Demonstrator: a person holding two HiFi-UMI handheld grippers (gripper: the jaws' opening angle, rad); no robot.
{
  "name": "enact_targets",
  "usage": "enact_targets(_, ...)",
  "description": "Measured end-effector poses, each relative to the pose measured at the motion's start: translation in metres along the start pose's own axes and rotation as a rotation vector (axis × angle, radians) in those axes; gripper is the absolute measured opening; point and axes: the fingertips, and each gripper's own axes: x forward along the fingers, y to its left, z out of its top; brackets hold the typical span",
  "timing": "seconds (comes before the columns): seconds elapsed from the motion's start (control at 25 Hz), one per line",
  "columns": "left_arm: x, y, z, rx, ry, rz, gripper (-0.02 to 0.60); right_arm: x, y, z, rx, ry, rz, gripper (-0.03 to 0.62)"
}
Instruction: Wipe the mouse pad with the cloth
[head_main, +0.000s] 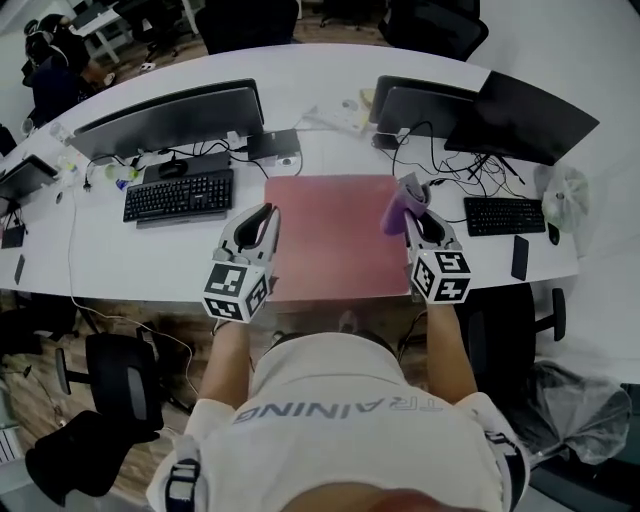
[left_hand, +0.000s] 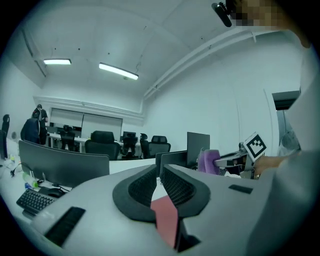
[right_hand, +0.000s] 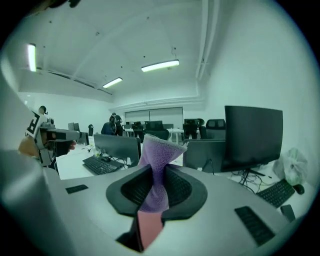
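Note:
A large pink mouse pad lies flat on the white desk in front of me. My right gripper hovers over the pad's right edge, shut on a purple cloth that bunches up from between its jaws. My left gripper is held above the pad's left edge, its jaws closed together with nothing between them. In the left gripper view the purple cloth and the right gripper's marker cube show at the right.
A black keyboard and a monitor stand left of the pad. More monitors, cables and another keyboard are at the right, with a phone near the desk's front edge. Office chairs stand below the desk.

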Motion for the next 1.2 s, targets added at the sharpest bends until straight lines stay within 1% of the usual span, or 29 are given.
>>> enact_targets(0.16, -0.023, 0.021, 0.013, 0.012, -0.028, 0.028, 0.034, -0.001, 0.034, 0.048, -0.029, -0.106, 0.024, 0.083)
enact_targets(0.32, -0.038, 0.036, 0.019, 0.016, -0.041, 0.042, 0.032, -0.002, 0.059, 0.069, -0.053, -0.157, 0.022, 0.08)
enact_targets(0.52, -0.048, 0.046, 0.018, 0.015, -0.038, 0.035, 0.032, 0.001, 0.073, 0.073, -0.049, -0.18, 0.019, 0.077)
enact_targets(0.72, -0.053, 0.054, 0.013, 0.013, -0.034, 0.032, 0.034, 0.003, 0.084, 0.071, -0.05, -0.177, 0.026, 0.077)
enact_targets(0.96, -0.053, 0.061, 0.012, 0.015, -0.029, 0.026, 0.032, 0.005, 0.097, 0.072, -0.101, -0.166, 0.024, 0.077)
enact_targets(1.2, -0.05, 0.063, 0.015, 0.015, -0.031, 0.021, 0.034, 0.008, 0.097, 0.073, -0.094, -0.159, 0.039, 0.077)
